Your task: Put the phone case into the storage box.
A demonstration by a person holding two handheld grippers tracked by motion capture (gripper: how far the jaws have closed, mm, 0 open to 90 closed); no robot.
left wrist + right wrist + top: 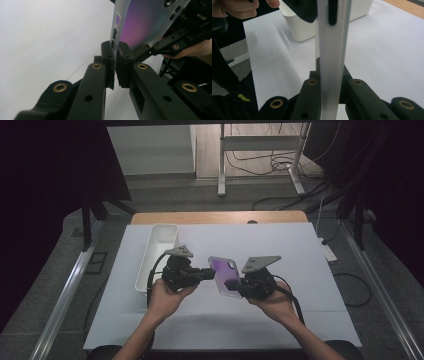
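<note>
The phone case (224, 275) is a thin, translucent shell tinted purple to pink, with a frosted whitish rim and small cut-outs for buttons along its edge — a camera opening sits near its far corner. It is held clear of the white table top, tilted up on edge, over the middle of the table. Seen edge-on in the right gripper view, it stands nearly upright — a slim pale strip (332, 57).
</note>
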